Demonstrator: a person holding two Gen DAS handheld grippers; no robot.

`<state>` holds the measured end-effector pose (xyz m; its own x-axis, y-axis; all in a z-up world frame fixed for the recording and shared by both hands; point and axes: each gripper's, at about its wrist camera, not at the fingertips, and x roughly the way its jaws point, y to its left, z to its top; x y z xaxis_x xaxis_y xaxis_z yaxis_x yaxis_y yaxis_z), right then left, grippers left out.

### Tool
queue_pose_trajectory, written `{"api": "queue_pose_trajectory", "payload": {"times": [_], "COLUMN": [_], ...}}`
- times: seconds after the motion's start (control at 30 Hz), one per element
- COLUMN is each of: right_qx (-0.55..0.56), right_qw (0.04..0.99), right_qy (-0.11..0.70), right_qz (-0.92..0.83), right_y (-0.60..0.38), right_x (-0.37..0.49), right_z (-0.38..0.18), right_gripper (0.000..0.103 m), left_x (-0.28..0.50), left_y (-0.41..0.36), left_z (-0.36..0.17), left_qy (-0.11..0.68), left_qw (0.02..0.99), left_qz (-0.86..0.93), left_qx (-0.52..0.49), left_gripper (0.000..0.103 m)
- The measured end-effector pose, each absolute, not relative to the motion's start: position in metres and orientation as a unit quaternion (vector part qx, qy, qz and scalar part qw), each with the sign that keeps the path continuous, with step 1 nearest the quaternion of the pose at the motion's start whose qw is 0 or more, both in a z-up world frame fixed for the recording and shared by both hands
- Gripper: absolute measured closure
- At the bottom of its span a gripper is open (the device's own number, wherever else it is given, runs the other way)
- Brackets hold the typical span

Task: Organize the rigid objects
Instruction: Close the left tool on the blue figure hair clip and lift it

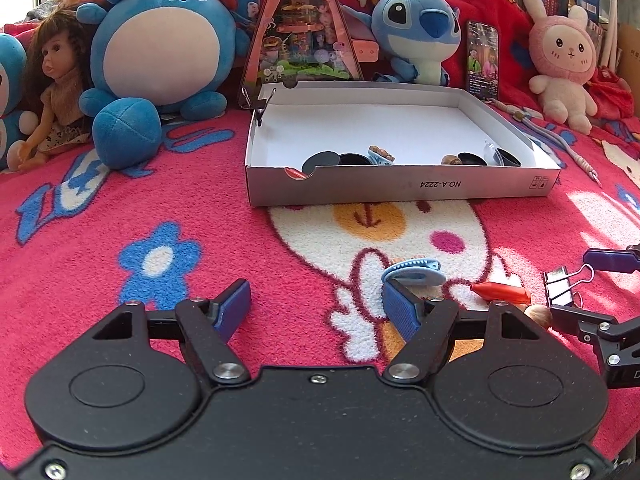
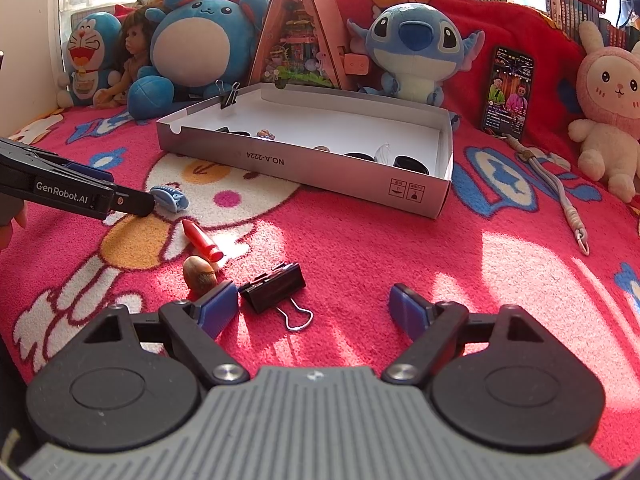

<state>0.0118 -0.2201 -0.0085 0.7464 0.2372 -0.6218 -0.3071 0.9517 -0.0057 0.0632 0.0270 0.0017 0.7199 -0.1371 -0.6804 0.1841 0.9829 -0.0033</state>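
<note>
A shallow white cardboard box (image 1: pixel 400 188) (image 2: pixel 320 168) lies on the pink blanket and holds several small items: black lids, a clip, a nut. My left gripper (image 1: pixel 316 304) is open; a blue hair clip (image 1: pixel 414 272) (image 2: pixel 170 198) lies just beyond its right finger. A red crayon-like piece (image 1: pixel 502 292) (image 2: pixel 202 240) and a brown nut (image 1: pixel 538 314) (image 2: pixel 200 274) lie to the right of it. My right gripper (image 2: pixel 316 304) is open, with a black binder clip (image 2: pixel 274 286) (image 1: pixel 562 286) on the blanket between its fingers, near the left one.
Plush toys (image 1: pixel 160 52) (image 2: pixel 416 48), a doll (image 1: pixel 52 88) and a triangular toy house (image 2: pixel 300 32) line the back. A phone (image 2: pixel 508 92) leans at the back right, with a beaded cord (image 2: pixel 560 192) in front of it. A binder clip (image 2: pixel 228 94) grips the box's far corner.
</note>
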Motion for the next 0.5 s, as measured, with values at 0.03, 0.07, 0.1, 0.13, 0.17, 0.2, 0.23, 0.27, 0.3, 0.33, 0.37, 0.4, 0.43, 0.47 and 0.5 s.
{"api": "queue_pose_trajectory", "payload": {"times": [0.03,0.07,0.1,0.13,0.17,0.2,0.23,0.27,0.3,0.33,0.37,0.4,0.43,0.47,0.5], "right_qx": [-0.054,-0.054,-0.054,-0.054,-0.053,-0.053,-0.054,-0.055,-0.058,-0.06,-0.063,-0.064,-0.064,-0.061,-0.058], "right_qw": [0.933,0.933,0.933,0.933,0.933,0.934,0.935,0.936,0.937,0.938,0.939,0.94,0.941,0.941,0.941], "right_qy": [0.325,0.325,0.325,0.324,0.324,0.323,0.321,0.318,0.314,0.312,0.309,0.307,0.305,0.305,0.305], "right_qz": [0.146,0.146,0.146,0.146,0.146,0.145,0.143,0.14,0.138,0.137,0.136,0.135,0.134,0.133,0.132], "right_y": [-0.22,-0.22,-0.22,-0.22,-0.22,-0.22,-0.22,-0.219,-0.218,-0.217,-0.216,-0.215,-0.215,-0.215,-0.216], "right_x": [0.012,0.012,0.012,0.012,0.012,0.012,0.012,0.012,0.011,0.011,0.01,0.01,0.01,0.01,0.01], "right_z": [-0.008,-0.008,-0.008,-0.008,-0.009,-0.009,-0.01,-0.01,-0.011,-0.011,-0.012,-0.012,-0.012,-0.012,-0.012], "right_gripper": [0.013,0.013,0.013,0.013,0.013,0.013,0.013,0.013,0.013,0.013,0.013,0.013,0.013,0.013,0.013], "left_x": [0.063,0.063,0.062,0.06,0.059,0.058,0.056,0.055,0.054,0.052,0.051,0.05,0.049,0.048,0.047], "left_y": [0.027,0.027,0.027,0.028,0.027,0.027,0.027,0.026,0.026,0.026,0.025,0.024,0.023,0.022,0.021], "left_z": [0.002,0.003,0.004,0.005,0.005,0.006,0.006,0.007,0.007,0.008,0.009,0.01,0.01,0.011,0.011], "left_qy": [0.364,0.363,0.36,0.357,0.356,0.355,0.354,0.353,0.351,0.349,0.347,0.346,0.344,0.342,0.34], "left_qw": [0.927,0.928,0.929,0.93,0.93,0.93,0.931,0.931,0.932,0.932,0.932,0.933,0.933,0.933,0.934], "left_qz": [-0.084,-0.083,-0.083,-0.085,-0.087,-0.089,-0.09,-0.092,-0.094,-0.097,-0.1,-0.103,-0.106,-0.108,-0.111], "left_qx": [0.03,0.029,0.027,0.024,0.022,0.019,0.016,0.012,0.007,0.001,-0.003,-0.008,-0.011,-0.013,-0.015], "left_gripper": [0.031,0.031,0.031,0.031,0.031,0.031,0.031,0.031,0.031,0.031,0.031,0.031,0.031,0.031,0.031]}}
